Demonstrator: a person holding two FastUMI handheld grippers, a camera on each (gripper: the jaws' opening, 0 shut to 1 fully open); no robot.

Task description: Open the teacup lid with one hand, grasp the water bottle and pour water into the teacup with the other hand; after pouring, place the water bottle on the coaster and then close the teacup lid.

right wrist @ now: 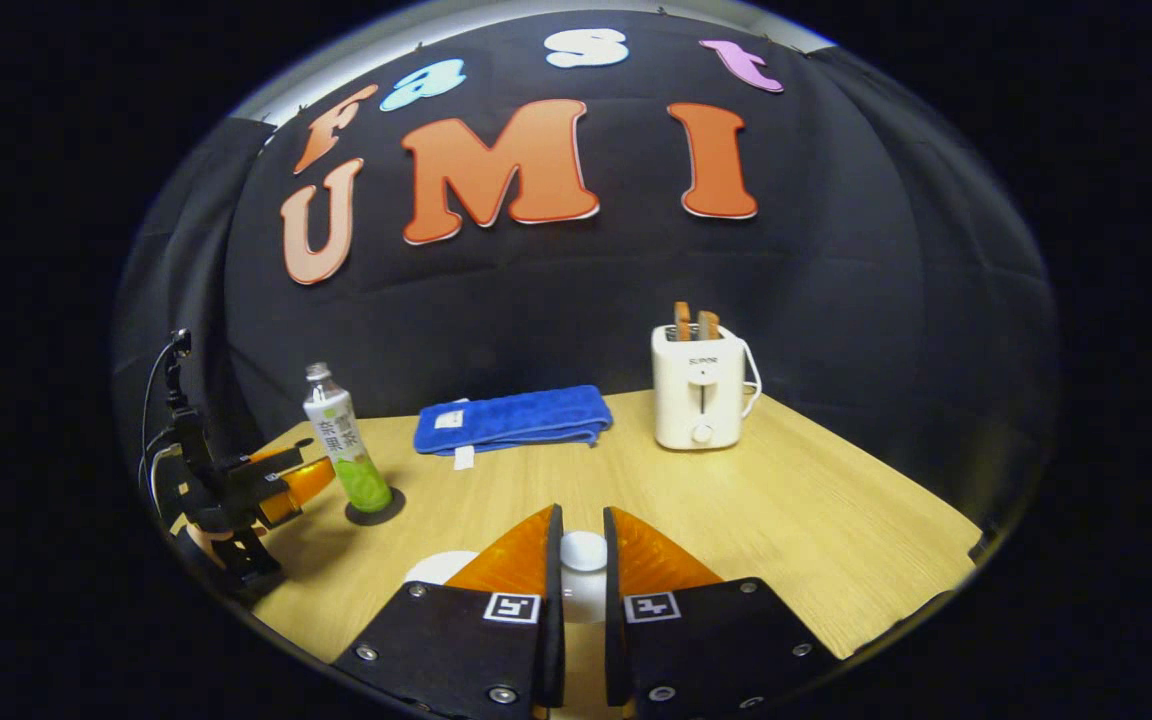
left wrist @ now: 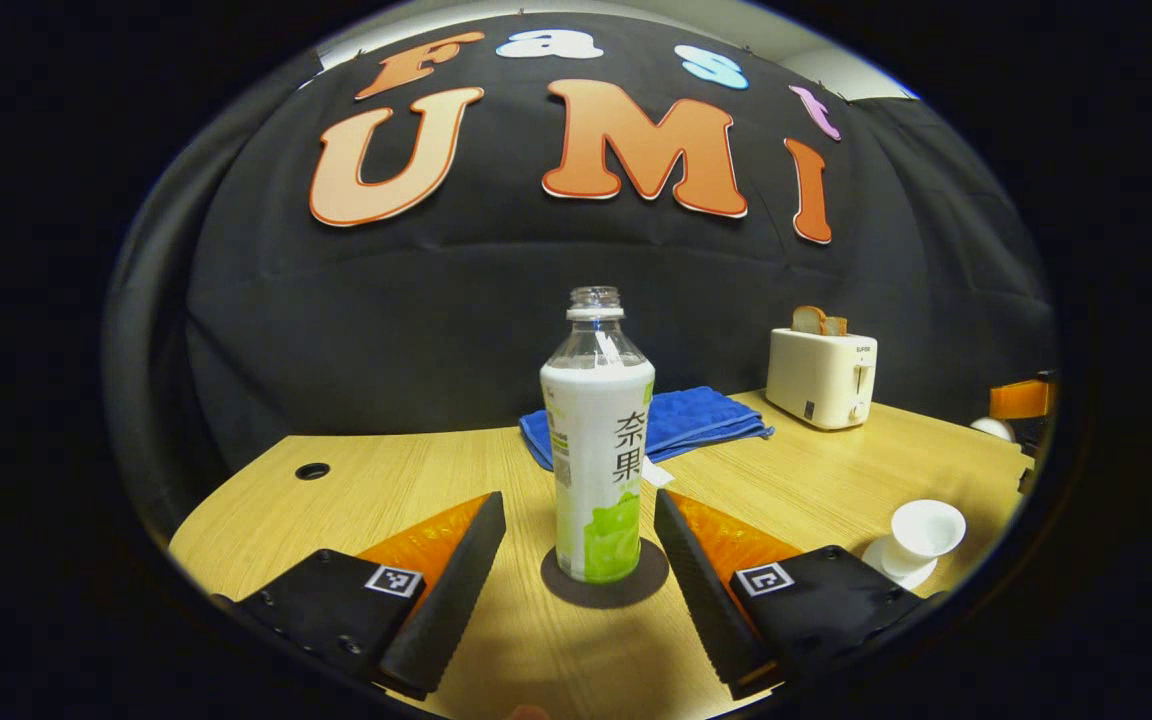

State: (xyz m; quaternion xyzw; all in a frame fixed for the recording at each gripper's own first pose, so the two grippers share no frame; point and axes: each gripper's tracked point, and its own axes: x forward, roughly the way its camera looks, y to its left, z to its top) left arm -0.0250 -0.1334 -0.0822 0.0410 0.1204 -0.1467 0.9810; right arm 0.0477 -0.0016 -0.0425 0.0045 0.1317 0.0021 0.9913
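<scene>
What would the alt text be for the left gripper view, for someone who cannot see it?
An uncapped water bottle stands upright on a dark round coaster on a wooden table, between the open fingers of the left gripper. Behind lie a blue towel and a toaster; an open white teacup sits far right.

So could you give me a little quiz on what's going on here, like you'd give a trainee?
1. True or false: the water bottle stands upright on the coaster, with no cap on.
2. What does the right gripper hold between its fingers?
A. the teacup lid
B. a slice of toast
C. the blue towel
3. Fill in: the left gripper has its jaws ____, one finger on each side of the water bottle without touching it.

Key: 1 true; 2 A; 3 open.
</scene>
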